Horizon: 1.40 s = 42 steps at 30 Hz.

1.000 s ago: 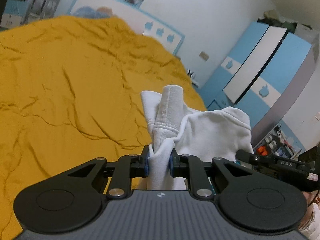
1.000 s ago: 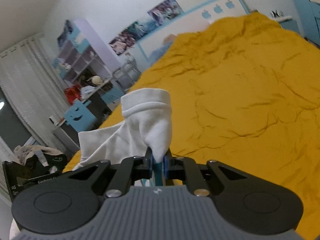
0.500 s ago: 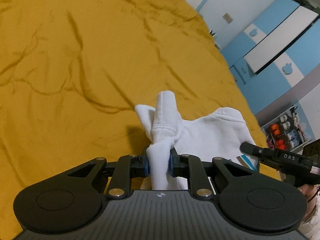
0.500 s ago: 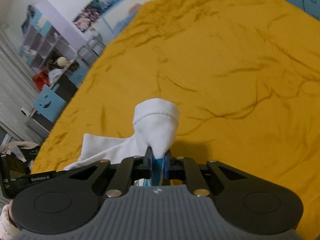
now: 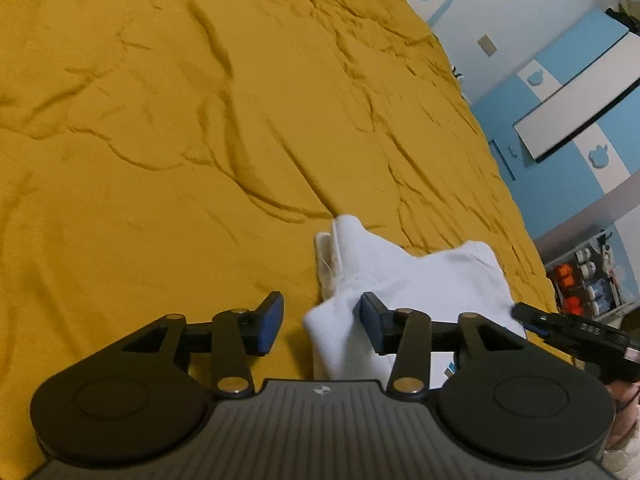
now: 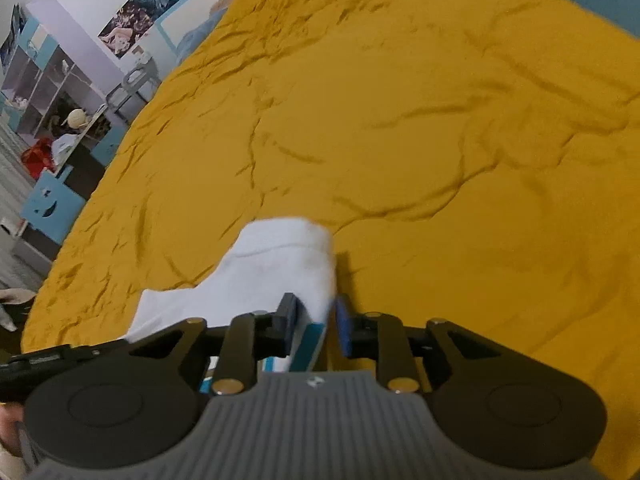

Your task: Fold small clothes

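A small white garment (image 5: 416,276) with a teal stripe lies on the mustard-yellow bedspread (image 5: 200,120) near its front edge. My left gripper (image 5: 320,322) is open, its blue pads wide apart, with a sleeve of the garment lying between them against the right pad. My right gripper (image 6: 316,322) is open too, its jaws parted around the other sleeve (image 6: 280,256), which rests on the bedspread (image 6: 400,120). The right gripper's black body shows at the right edge of the left wrist view (image 5: 576,332).
The wrinkled bedspread stretches far ahead of both grippers. Blue-and-white wardrobes (image 5: 572,112) stand to the right of the bed. Shelves and a blue cabinet (image 6: 48,200) stand along its left side. A headboard with posters (image 6: 132,32) is at the far end.
Both grippers came down to the bed with the sleeves and opened. The garment, held up a second ago, now lies released on the bedspread.
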### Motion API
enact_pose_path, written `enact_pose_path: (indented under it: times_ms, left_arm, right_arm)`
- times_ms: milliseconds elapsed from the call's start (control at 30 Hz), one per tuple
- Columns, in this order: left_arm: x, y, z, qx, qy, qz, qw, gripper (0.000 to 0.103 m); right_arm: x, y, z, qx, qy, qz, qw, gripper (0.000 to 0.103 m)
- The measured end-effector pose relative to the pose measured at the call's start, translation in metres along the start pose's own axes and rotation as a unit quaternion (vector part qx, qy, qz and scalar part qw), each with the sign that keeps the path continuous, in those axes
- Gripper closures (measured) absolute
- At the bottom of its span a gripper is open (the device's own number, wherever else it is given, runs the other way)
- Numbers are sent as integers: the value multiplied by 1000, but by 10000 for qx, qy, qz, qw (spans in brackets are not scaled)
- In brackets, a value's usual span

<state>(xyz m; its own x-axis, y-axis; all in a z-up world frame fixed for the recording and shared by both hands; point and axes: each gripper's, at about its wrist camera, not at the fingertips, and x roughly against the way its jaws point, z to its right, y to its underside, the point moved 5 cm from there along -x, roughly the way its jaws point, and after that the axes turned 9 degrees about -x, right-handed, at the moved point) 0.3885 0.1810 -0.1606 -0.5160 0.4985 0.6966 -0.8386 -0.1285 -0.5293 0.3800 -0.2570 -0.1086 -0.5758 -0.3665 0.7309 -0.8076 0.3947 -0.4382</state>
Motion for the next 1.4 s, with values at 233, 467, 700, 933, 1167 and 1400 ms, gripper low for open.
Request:
enact_pose_path:
  times_ms: [233, 467, 700, 933, 1167, 1400]
  left_arm:
    - [52, 5, 11, -327, -757, 427, 9957, 55]
    - [102, 32, 86, -1308, -502, 740, 9874, 55]
    - [116, 76, 145, -2052, -292, 676, 9759, 58]
    - [106, 127, 157, -2363, -595, 511, 9685, 67]
    - [101, 161, 143, -2367, -973, 283, 9663, 74]
    - [84, 177, 119, -2263, -935, 174, 9694, 76]
  right_arm:
    - [60, 2, -9, 445, 90, 415, 9981, 86]
    - [120, 42, -34, 1294, -12, 557, 9900, 83]
    - [148, 107, -54, 1978, -127, 195, 9800, 75]
    - [147, 167, -53, 2370, 80, 172, 9713, 74]
    - [135, 191, -39, 2536, 333, 148, 9666, 73]
    - [109, 212, -16, 2564, 369, 25, 9659, 74]
